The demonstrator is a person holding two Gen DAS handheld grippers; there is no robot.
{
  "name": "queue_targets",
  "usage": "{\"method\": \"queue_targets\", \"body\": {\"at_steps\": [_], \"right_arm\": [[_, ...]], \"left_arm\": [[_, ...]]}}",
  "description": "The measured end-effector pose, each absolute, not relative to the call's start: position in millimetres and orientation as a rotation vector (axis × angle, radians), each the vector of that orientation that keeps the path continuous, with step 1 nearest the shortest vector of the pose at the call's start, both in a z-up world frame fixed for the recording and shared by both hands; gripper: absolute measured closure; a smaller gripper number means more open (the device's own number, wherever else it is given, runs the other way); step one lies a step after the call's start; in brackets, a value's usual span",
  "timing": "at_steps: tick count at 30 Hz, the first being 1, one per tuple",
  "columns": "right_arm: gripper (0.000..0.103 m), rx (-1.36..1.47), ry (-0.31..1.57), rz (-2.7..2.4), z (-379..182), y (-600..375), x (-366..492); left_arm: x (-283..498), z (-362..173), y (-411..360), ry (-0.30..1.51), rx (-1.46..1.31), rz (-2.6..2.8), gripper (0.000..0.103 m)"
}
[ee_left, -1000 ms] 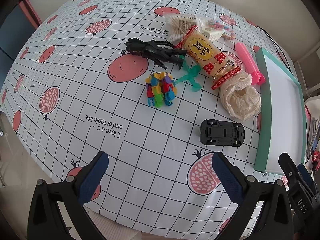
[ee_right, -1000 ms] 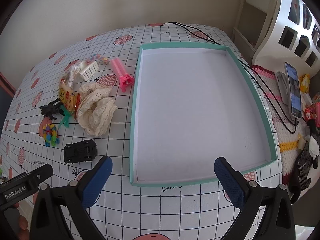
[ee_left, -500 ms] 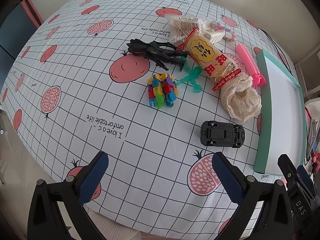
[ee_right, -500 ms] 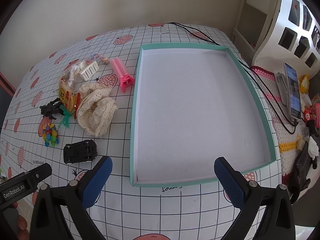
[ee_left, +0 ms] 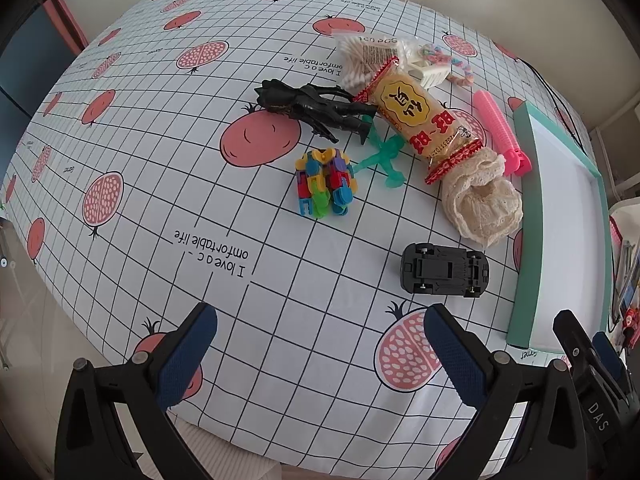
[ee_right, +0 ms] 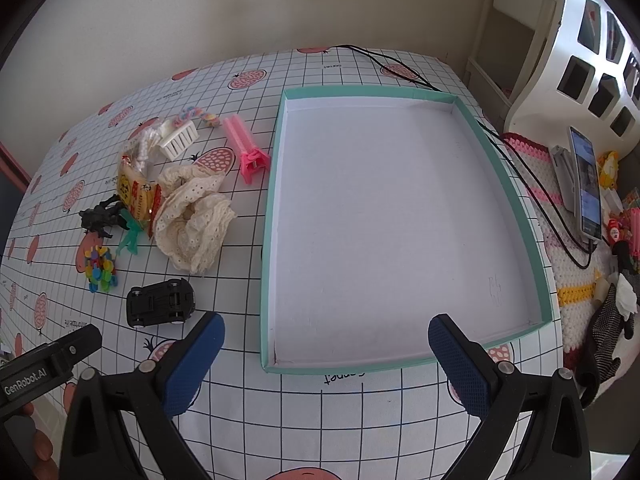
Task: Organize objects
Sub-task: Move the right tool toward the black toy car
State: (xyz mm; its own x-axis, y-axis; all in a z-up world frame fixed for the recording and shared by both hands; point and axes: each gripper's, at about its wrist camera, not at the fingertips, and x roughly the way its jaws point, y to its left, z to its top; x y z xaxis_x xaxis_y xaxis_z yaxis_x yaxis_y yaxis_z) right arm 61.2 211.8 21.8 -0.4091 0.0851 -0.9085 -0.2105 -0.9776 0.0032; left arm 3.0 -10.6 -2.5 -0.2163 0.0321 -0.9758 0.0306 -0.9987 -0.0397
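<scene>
Almost nothing has moved since the earlier frames: in the left wrist view the whole scene sits only a little lower, and your two grippers hang as before. Your left gripper (ee_left: 320, 354) is spread wide and holds nothing; your right gripper (ee_right: 326, 356) is wide and empty too. Nearest to the left one is the black toy car (ee_left: 444, 270), just above its right finger (ee_left: 456, 356), lying on its roof with the long axis across the frame, so I judge the left hand to be the closer one. To the right of the car stands the teal tray (ee_right: 400, 92), bare inside, with its near wall between car and floor. Farther up lie the lace cloth (ee_left: 486, 208), the colourful block toy (ee_left: 324, 188) and the black figure (ee_left: 316, 108), close together, leaving little free room there.
</scene>
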Motion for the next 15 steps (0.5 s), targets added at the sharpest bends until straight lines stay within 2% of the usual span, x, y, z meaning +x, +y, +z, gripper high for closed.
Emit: {"method": "queue_targets", "body": {"at_steps": [9,15], "right_arm": [[0.0,-1.594,0.17,2.497,22.0,211.1,61.0],[0.0,-1.527,0.138,2.634,34.7,199.4,58.2]], "left_arm": [[4.6,-0.7,-10.3,-0.076,-1.964,2.445,0.0],[-14.2,19.3,-33.2,-0.252,-1.844,2.529,0.0]]}}
